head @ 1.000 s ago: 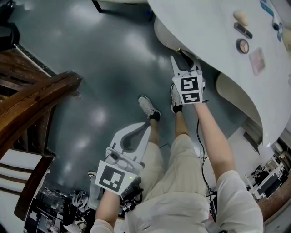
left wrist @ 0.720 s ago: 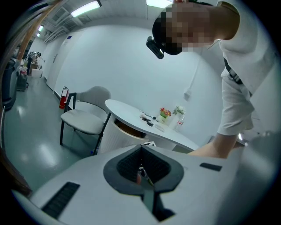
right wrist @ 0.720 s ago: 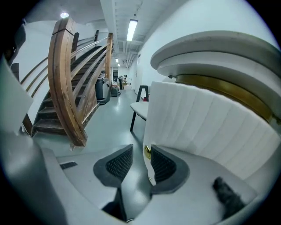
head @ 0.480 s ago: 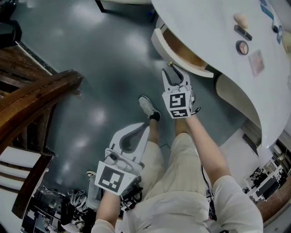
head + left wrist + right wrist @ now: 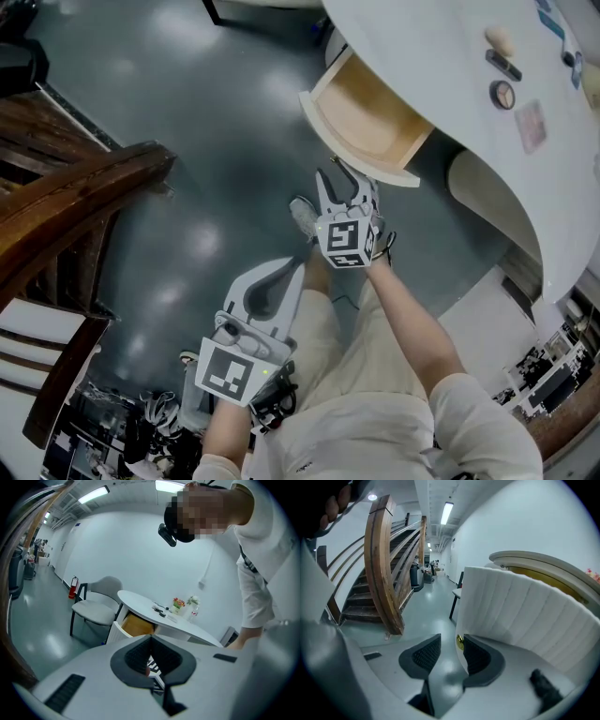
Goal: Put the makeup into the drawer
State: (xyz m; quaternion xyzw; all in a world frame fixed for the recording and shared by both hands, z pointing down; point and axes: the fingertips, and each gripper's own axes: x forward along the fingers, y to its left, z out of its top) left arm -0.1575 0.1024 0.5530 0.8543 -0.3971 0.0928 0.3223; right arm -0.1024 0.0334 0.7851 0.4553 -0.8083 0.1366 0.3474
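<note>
The white oval table (image 5: 422,56) and its pulled-out, wood-lined white drawer (image 5: 370,112) are looked down on steeply from head height. The same drawer (image 5: 133,625) is seen from low and well away in the left gripper view, and its ribbed front (image 5: 520,606) from close by in the right gripper view.

The right gripper (image 5: 451,643) has just been opening its jaws, with the gold knob (image 5: 460,642) of the ribbed white drawer (image 5: 525,611) between them.

drawer (image 5: 367,120) slid out | right hand-held gripper (image 5: 339,184) drawn back | jaws opening around knob (image 5: 460,642)
</note>
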